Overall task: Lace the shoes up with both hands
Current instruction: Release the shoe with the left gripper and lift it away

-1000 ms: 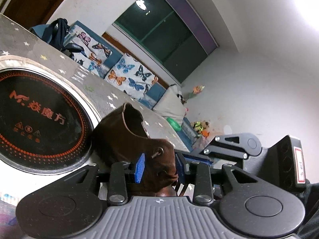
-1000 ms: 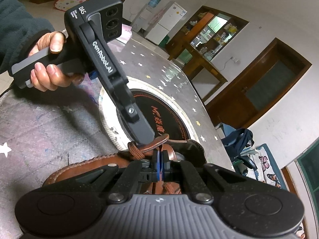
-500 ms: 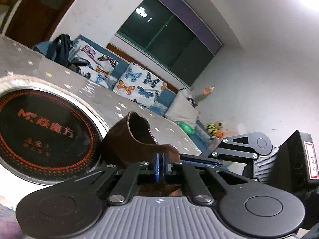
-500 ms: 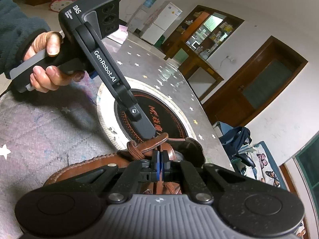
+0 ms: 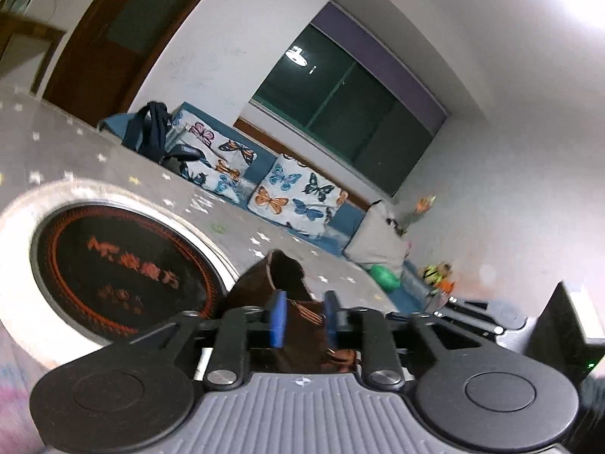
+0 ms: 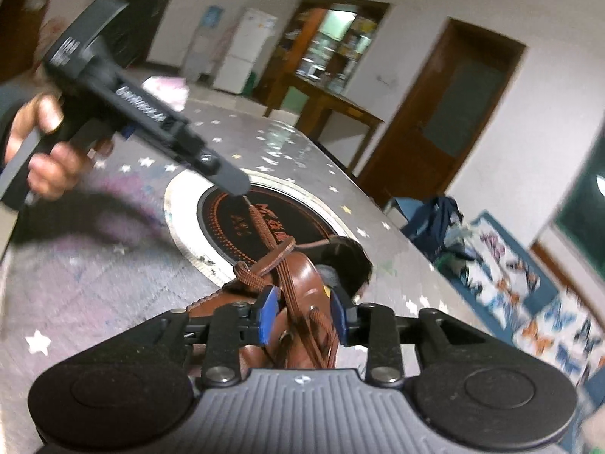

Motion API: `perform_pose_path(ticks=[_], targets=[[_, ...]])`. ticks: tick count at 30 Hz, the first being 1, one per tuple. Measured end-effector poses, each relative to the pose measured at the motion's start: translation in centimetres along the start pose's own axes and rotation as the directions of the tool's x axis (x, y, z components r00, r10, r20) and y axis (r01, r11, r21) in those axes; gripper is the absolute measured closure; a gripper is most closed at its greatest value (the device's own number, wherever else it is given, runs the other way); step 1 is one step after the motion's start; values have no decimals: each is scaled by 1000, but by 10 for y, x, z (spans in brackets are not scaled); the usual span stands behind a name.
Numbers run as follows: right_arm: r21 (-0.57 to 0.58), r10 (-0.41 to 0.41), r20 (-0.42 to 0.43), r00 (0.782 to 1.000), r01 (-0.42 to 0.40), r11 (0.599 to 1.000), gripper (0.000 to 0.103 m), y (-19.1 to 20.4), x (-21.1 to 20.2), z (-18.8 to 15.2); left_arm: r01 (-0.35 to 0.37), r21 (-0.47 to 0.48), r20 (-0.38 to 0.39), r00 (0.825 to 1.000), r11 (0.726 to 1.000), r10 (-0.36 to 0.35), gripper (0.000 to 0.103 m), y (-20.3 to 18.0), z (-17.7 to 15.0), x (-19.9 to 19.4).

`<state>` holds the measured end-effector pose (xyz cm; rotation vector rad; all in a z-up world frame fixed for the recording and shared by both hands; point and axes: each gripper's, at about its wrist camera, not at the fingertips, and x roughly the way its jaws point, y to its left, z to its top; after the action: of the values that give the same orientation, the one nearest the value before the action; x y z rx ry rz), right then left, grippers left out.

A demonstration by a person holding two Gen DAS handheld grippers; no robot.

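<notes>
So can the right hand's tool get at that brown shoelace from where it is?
Probably yes. The right gripper, whose fingers have just been opening, sits right over the shoe, and the shoelace already runs between them, nothing blocking. Closing should catch it.

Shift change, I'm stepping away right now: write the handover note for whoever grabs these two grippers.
Left tongs: open, just opened. A strand of the brown lace runs up to their tip, not pinched.
Right tongs: open, just opened, straddling the lace strands over the shoe's front and gripping none.
Brown leather shoe: on the star-print table, at the rim of the round black hob.
Done: the lace is threaded and crossed on the upper.
Left: regrip both strands, pull snug and tie. No bow is visible.
</notes>
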<state>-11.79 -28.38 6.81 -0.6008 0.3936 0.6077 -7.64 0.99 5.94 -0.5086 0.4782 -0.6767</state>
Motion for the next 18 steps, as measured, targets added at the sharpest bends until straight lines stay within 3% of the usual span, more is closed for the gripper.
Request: perform_pose_path(ticks=[3,5,14,16,18], targets=[[106,2,-4,1000,-2,994,66,-8,-9,-4,10,-30,-18,1000,999,-10,66,0,-8,5],[173,5,-10,1000,-3,985,54,-13,-14,-9,7,-44,-35,999,999,-8,59,-1,-13,12],[430,48,-75,996,-11,903,35,-36,-23,-35,9,-131,11,1000,991,-8,60,8,-10,32],[451,53,-92,994,-6,892,34,-36,-22,-39,22,-144,25,1000,989,-19,63,9,-10,31],[468,58,-108,993,-1,884,27,-35,-19,-44,26,-141,27,999,990,-22,76,7,-11,33]])
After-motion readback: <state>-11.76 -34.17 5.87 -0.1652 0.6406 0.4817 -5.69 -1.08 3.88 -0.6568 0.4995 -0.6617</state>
